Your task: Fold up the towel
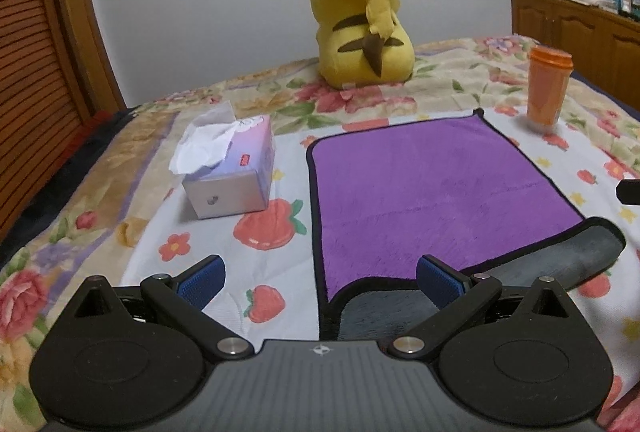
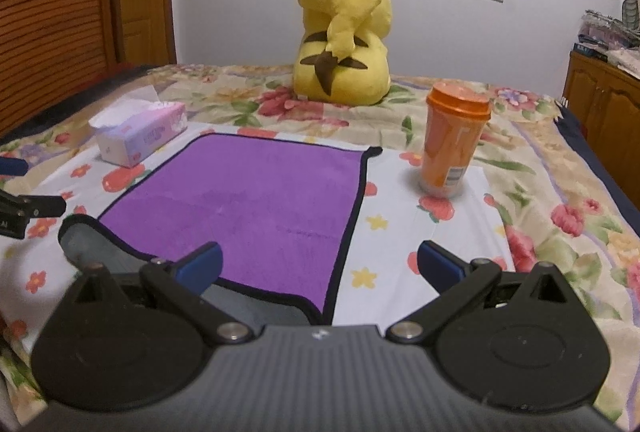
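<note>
A purple towel (image 1: 432,191) with a black hem lies flat on the flowered bedspread. Its near edge is turned over and shows the grey underside (image 1: 576,256). It also shows in the right wrist view (image 2: 248,207), grey flap (image 2: 100,248) at the near left. My left gripper (image 1: 320,282) is open, its jaws straddling the towel's near left corner just above the bed. My right gripper (image 2: 320,266) is open, straddling the towel's near right corner. Neither holds anything.
A tissue box (image 1: 228,167) stands left of the towel. An orange lidded cup (image 2: 452,139) stands to its right. A yellow plush toy (image 1: 360,15) sits behind. A wooden cabinet (image 1: 580,31) is at the far right, a wooden slatted door (image 1: 36,71) at the left.
</note>
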Available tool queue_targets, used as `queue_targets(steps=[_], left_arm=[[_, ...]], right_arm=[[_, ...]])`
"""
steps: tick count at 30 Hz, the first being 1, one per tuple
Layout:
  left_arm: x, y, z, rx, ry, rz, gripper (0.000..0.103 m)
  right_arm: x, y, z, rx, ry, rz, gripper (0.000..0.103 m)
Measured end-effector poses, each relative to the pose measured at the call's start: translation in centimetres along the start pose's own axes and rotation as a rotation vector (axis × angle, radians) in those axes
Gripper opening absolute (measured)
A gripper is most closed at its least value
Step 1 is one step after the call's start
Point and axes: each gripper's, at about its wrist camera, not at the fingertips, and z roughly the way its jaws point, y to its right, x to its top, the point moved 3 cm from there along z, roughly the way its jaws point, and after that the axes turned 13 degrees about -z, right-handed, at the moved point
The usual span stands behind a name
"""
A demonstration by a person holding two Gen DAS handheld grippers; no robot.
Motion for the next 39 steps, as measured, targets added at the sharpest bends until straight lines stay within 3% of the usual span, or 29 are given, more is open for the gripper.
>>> queue_targets(steps=[11,20,23,31,39], left_arm=[[-0.5,-0.6,2.7,-0.057,-0.095,-0.022,0.103],[-1.3,-0.4,4.2,-0.109,-0.176,-0.026,0.089],[-1.7,-0.2,4.5,-0.115,-0.204,-0.021,0.084],[-2.4,0.0,4.8,-0.117,-0.242,0.005,0.071],[-2.5,0.1,4.7,-0.132,-0.253,-0.007,0.063]], right_arm=[[-0.7,-0.4,2.1,0.045,-0.072,-0.003,0.103],[-1.8,-0.2,3.2,0.097,-0.139,0.044,0.102],[-2.2,-0.3,3.6,0.127,-0.168,0.057,0.085],[-2.8,-0.8,4.1,0.176,-0.223,0.054,0.080],[-3.0,-1.0,4.2,0.212,-0.242,0.062,0.061]])
